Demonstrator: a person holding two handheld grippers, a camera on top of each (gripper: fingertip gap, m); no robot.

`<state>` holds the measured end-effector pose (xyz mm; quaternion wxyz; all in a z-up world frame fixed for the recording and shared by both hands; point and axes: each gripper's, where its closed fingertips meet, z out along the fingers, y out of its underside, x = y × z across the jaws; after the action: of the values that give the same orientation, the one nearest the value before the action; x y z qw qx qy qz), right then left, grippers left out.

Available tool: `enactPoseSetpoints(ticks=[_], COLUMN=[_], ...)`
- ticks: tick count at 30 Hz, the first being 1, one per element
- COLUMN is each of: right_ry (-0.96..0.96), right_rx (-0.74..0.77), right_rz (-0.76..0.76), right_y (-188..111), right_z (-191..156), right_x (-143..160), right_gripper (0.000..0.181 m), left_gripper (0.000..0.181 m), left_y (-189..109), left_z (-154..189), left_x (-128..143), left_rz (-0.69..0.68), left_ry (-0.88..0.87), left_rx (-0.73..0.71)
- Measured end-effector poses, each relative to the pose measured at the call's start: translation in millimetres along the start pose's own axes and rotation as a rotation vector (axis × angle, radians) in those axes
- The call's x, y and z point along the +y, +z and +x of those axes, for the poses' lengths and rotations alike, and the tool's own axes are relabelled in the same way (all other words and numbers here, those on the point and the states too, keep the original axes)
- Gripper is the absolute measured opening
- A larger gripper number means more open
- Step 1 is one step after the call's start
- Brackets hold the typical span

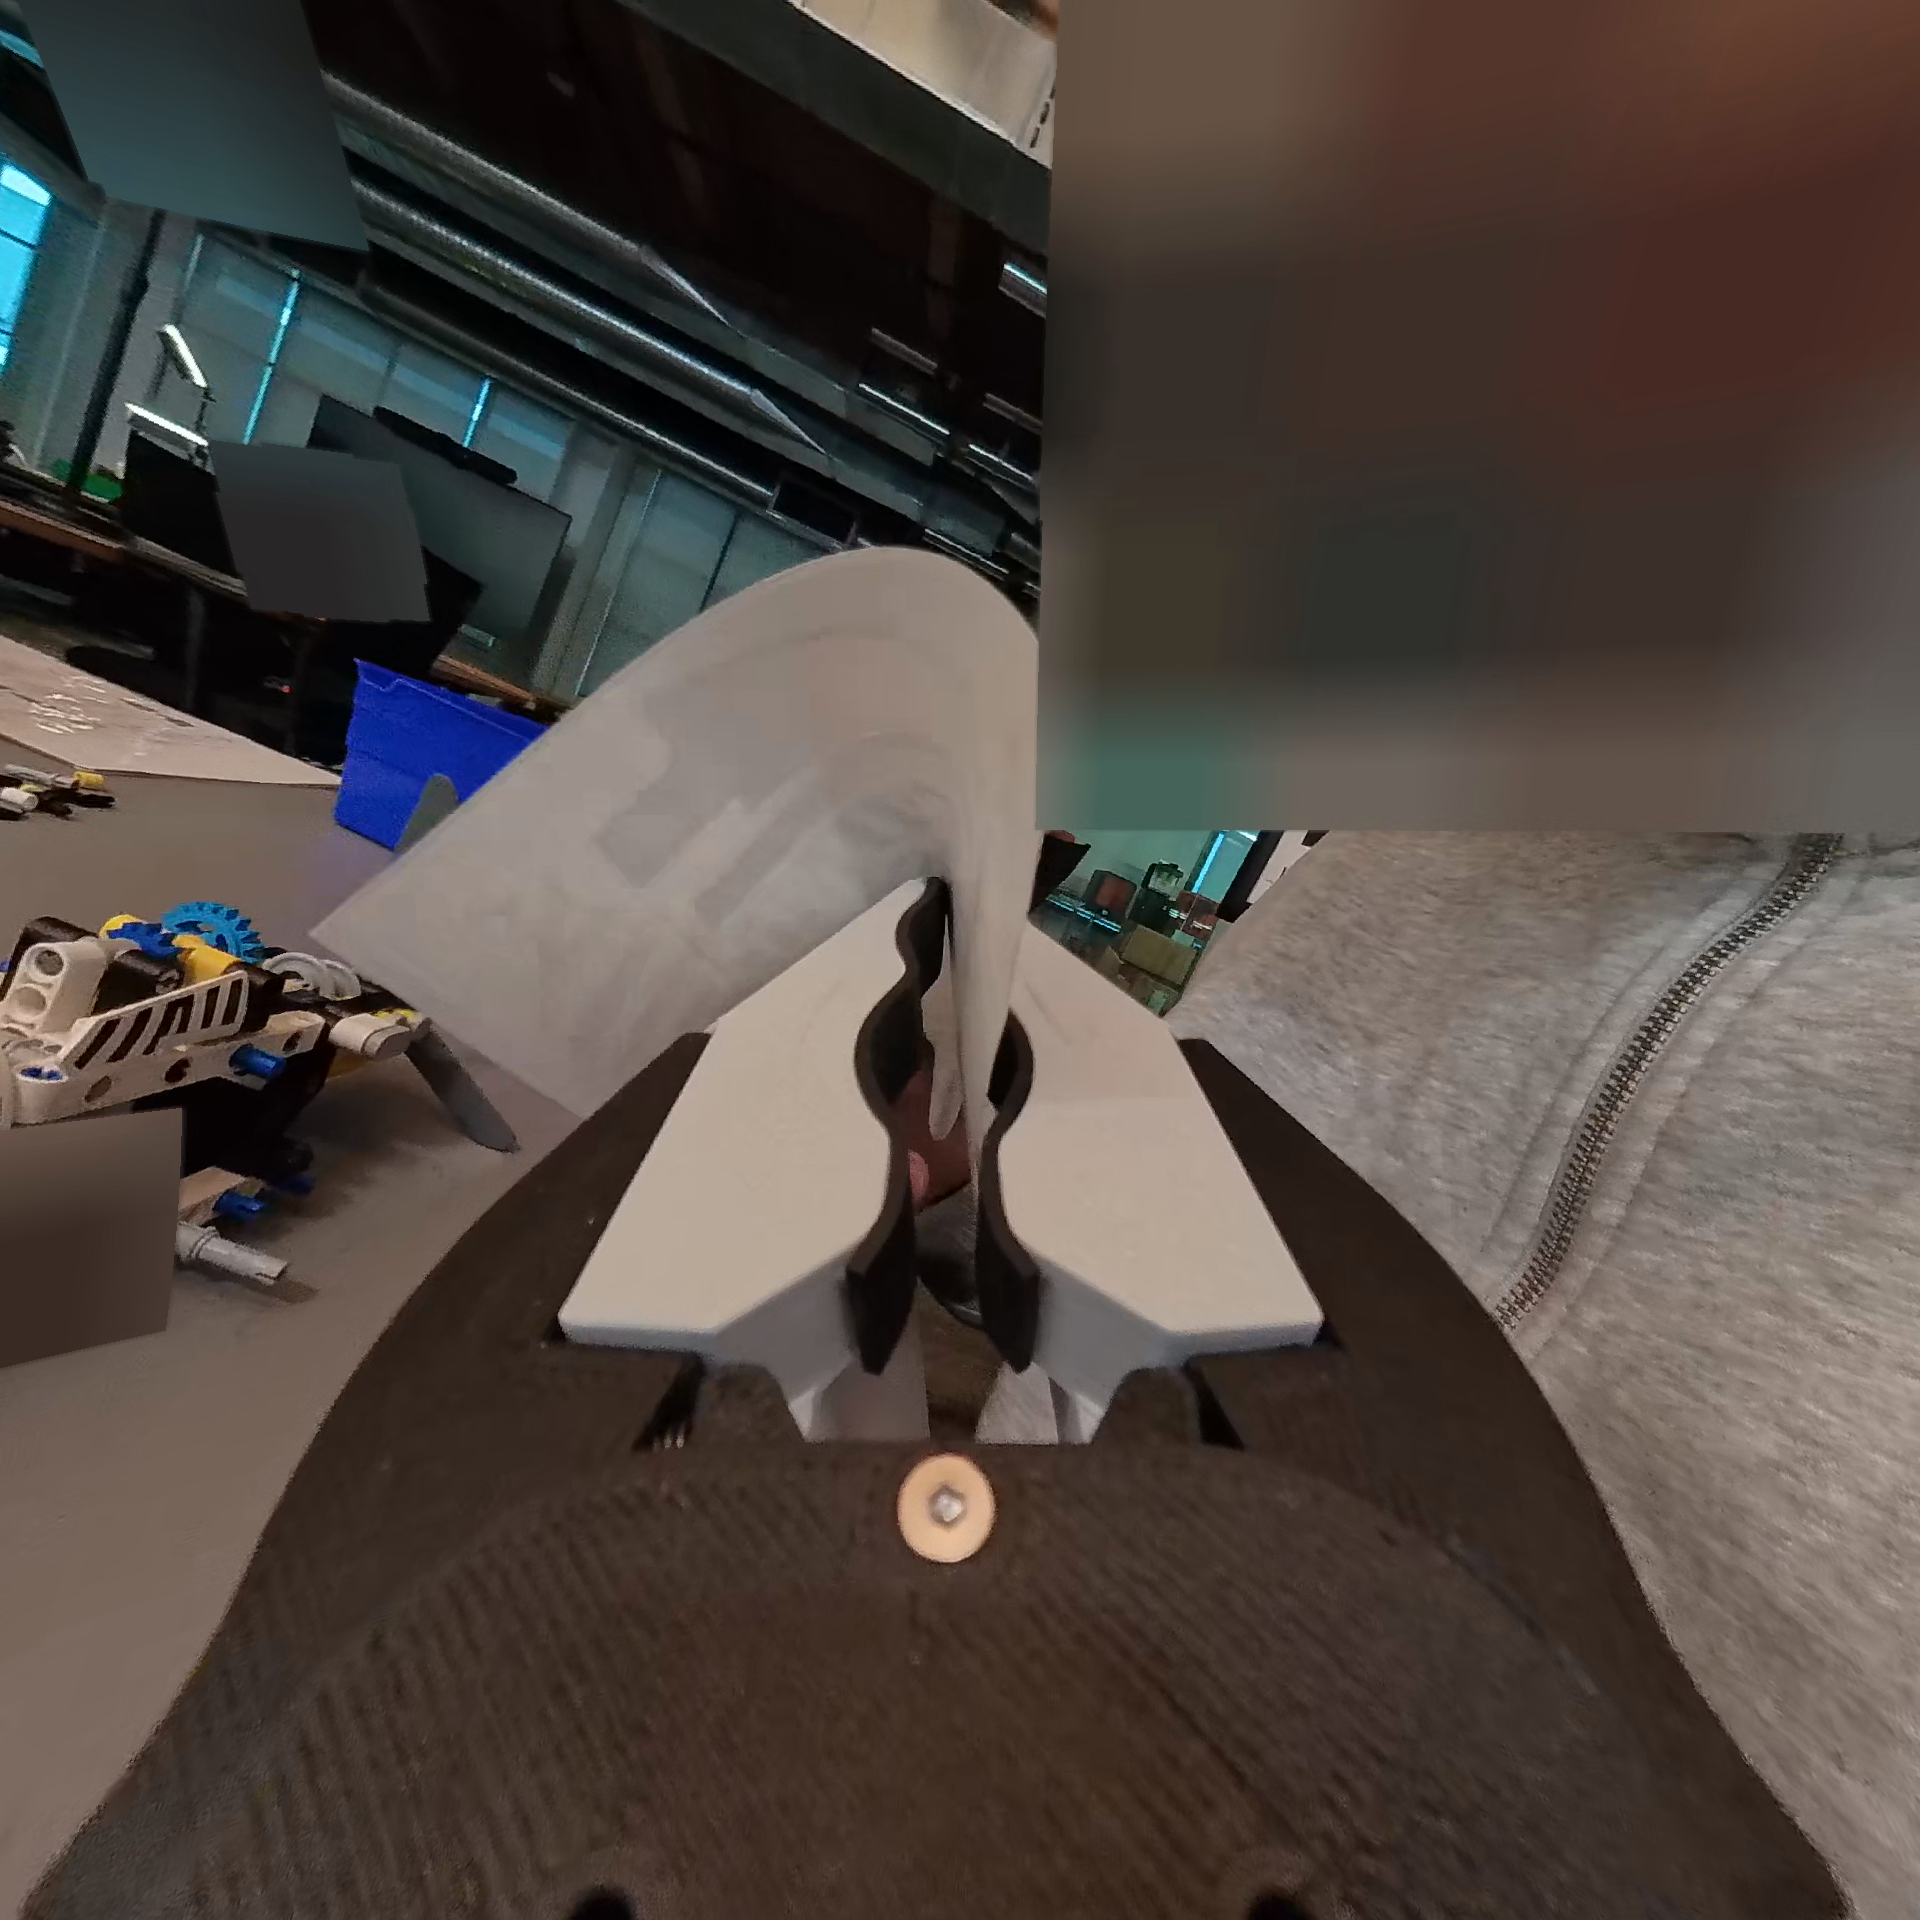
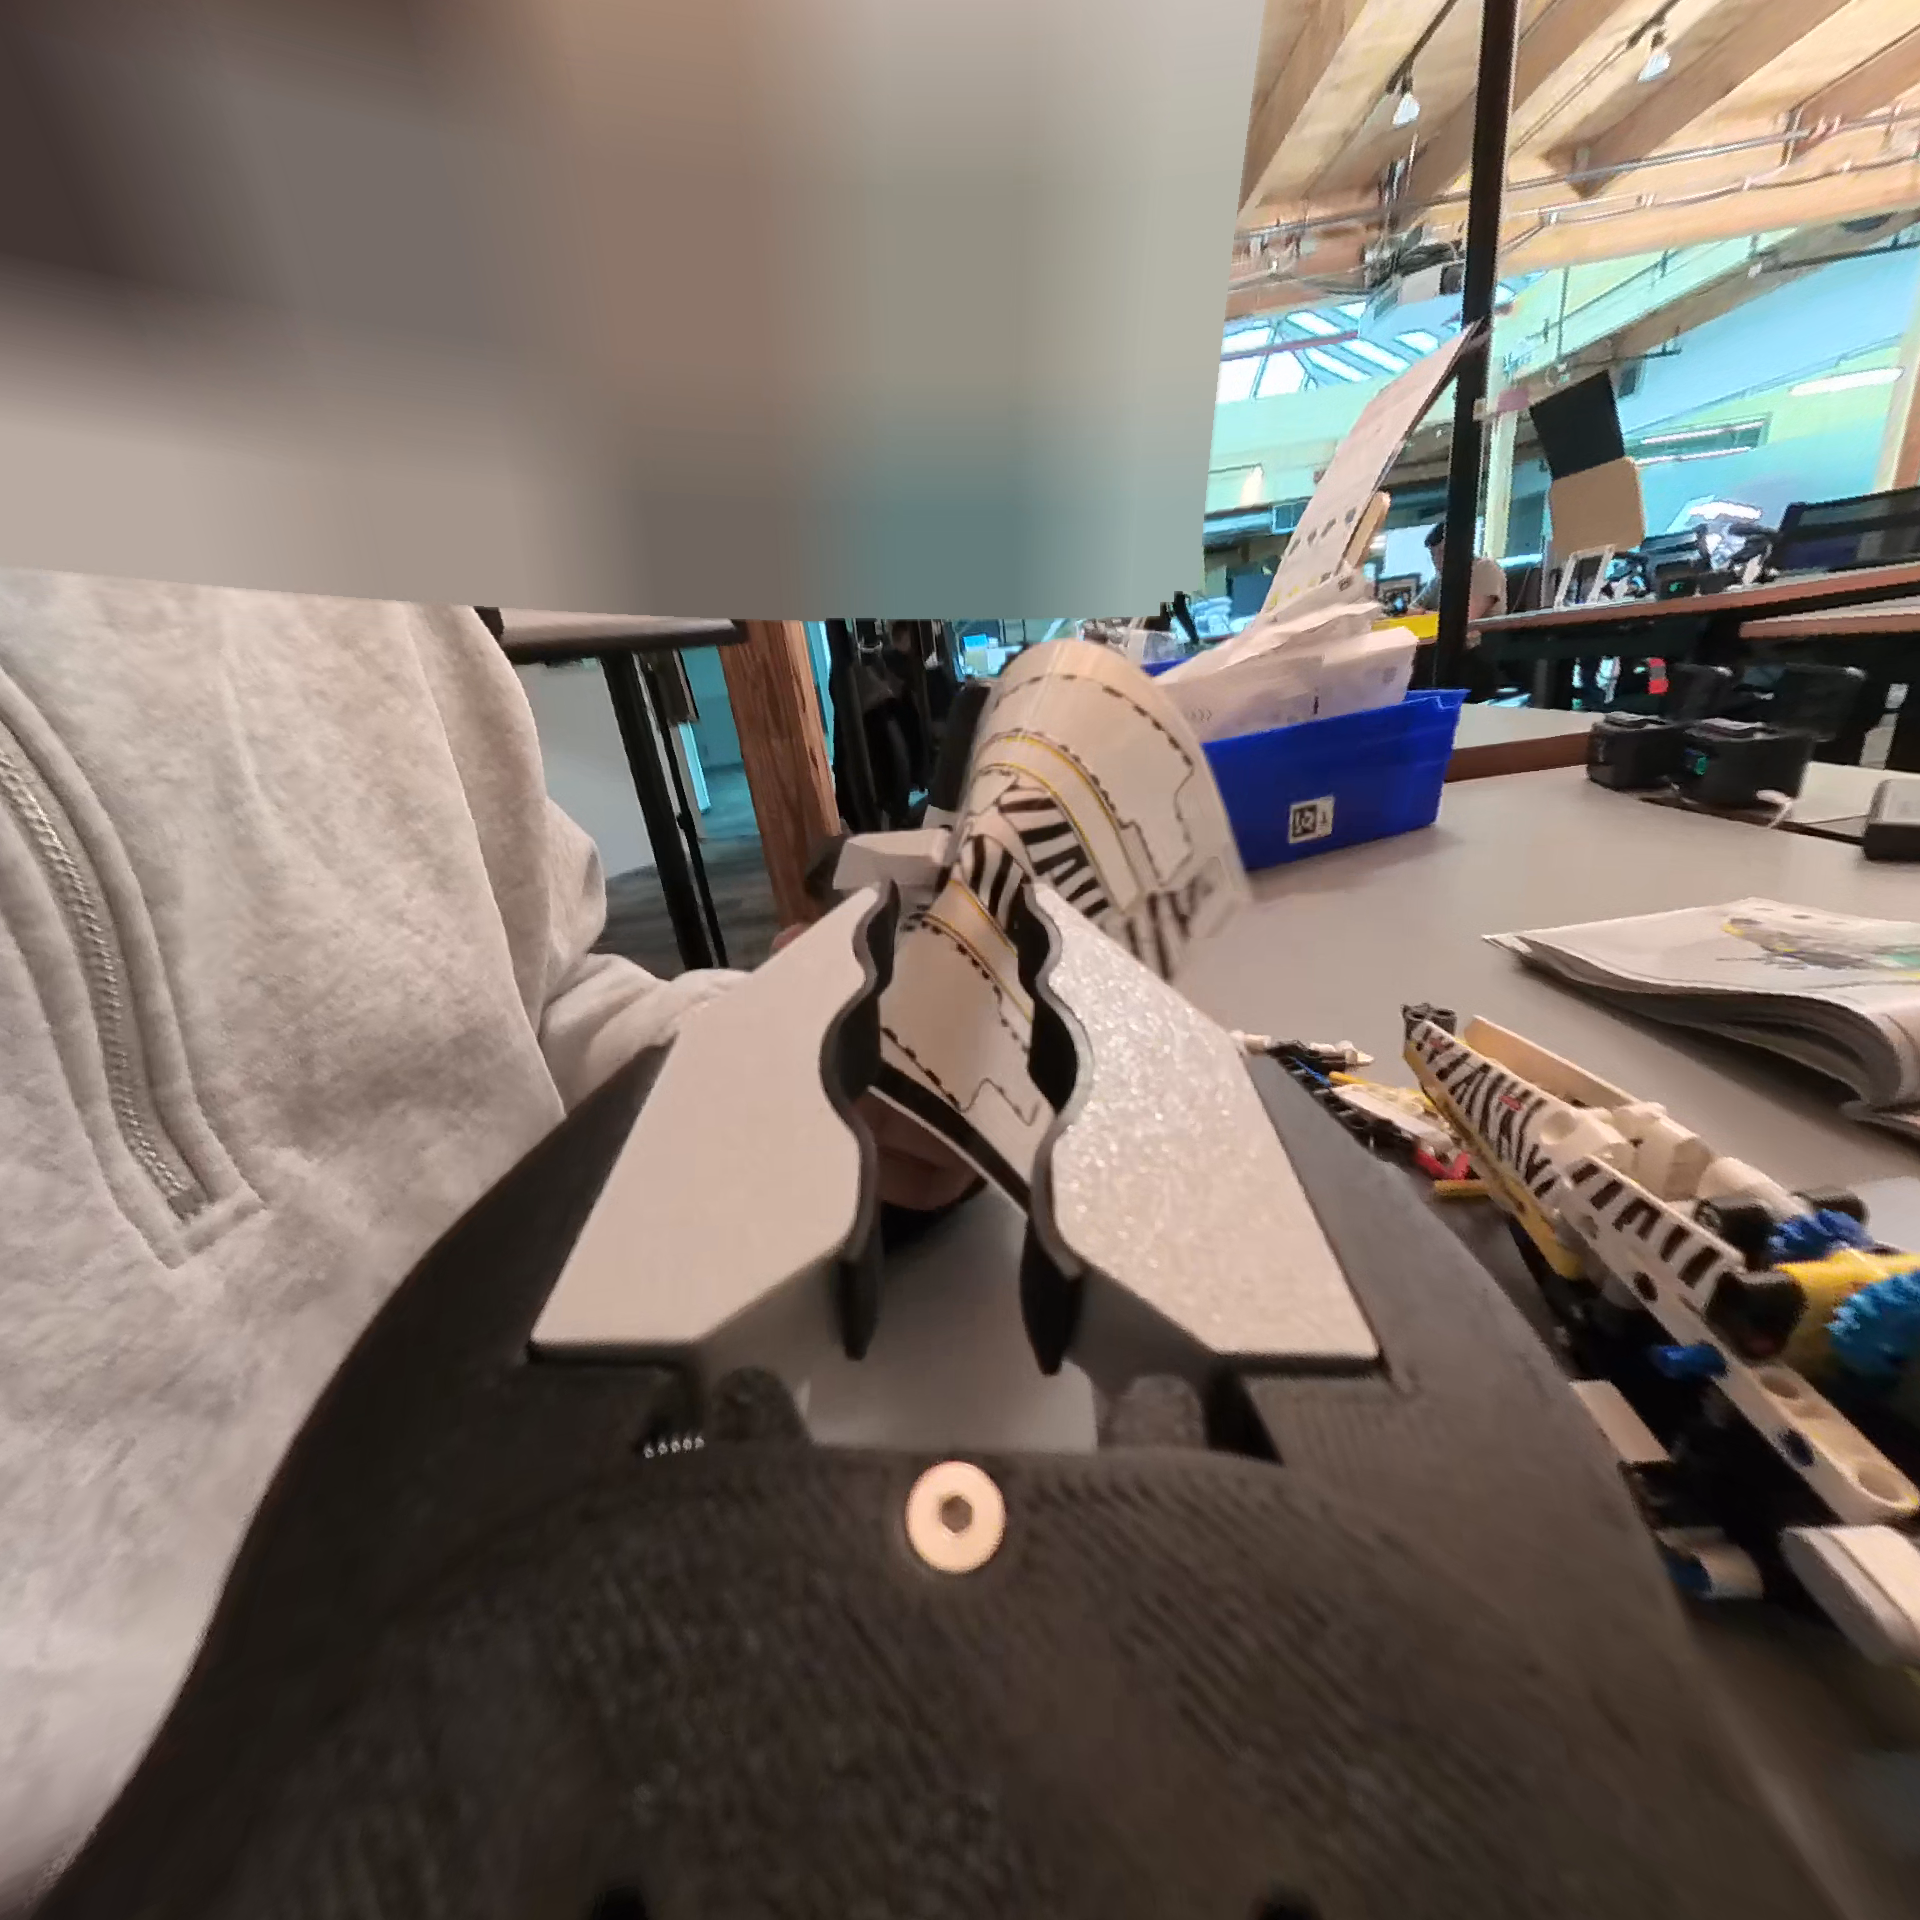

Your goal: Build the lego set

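Observation:
My left gripper (image 1: 940,914) is shut on a sticker sheet (image 1: 727,831), pinching one edge at the tips. The sheet curls up and to the left, showing its plain pale back. In the right wrist view the same sheet (image 2: 1081,769) shows its printed side with black stripe stickers. It runs down between the jaws of my right gripper (image 2: 956,925), which stand apart around it. The partly built white, black, yellow and blue lego model (image 1: 156,1018) lies on the grey table (image 1: 208,1455), left of the left gripper. In the right wrist view the model (image 2: 1558,1174) lies right of the right gripper.
A person in a grey zip hoodie (image 2: 260,935) sits close behind both grippers. A blue bin (image 2: 1340,769) with papers stands farther back. An instruction booklet (image 2: 1714,987) lies at the right. Loose lego pieces (image 1: 52,790) and a grey pin (image 1: 229,1252) lie on the table. The grippers are tip to tip, or close to it.

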<state>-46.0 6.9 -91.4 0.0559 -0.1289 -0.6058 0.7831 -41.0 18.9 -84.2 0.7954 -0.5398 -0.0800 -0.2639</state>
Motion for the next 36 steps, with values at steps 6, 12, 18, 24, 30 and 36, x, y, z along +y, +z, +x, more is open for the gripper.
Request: enactPoseSetpoints(ticks=[6, 12, 18, 24, 30, 36], right_ry=[0.013, 0.045, -0.002, -0.027, -0.054, -0.078], right_rx=[0.006, -0.029, 0.008, 0.025, 0.067, 0.080], right_rz=[0.013, 0.012, -0.005, 0.042, 0.059, 0.017], right_y=[-1.9, -1.0, -1.2, -5.7, -7.6, -3.7], right_z=[2.1, -1.4, 1.5, 2.5, 7.0, 7.7], right_x=[-2.7, -2.2, -0.9, -8.9, -11.7, -4.7], right_gripper=[0.018, 0.014, 0.010, 0.004, 0.020, 0.027], left_gripper=[0.000, 0.000, 0.000, 0.000, 0.000, 0.000], left_y=[-0.5, -0.5, -1.0, -1.6, -1.8, -0.2], left_z=[0.4, 2.0, -1.3, -6.1, -8.2, -7.7], left_x=[-1.6, -1.3, -1.4, -1.3, -1.2, 2.2], left_rz=[0.010, 0.009, 0.008, 0.006, 0.005, -0.016], left_ry=[-0.012, -0.009, -0.014, -0.014, -0.013, 0.004], left_rx=[0.008, 0.017, -0.001, -0.031, -0.045, -0.049])
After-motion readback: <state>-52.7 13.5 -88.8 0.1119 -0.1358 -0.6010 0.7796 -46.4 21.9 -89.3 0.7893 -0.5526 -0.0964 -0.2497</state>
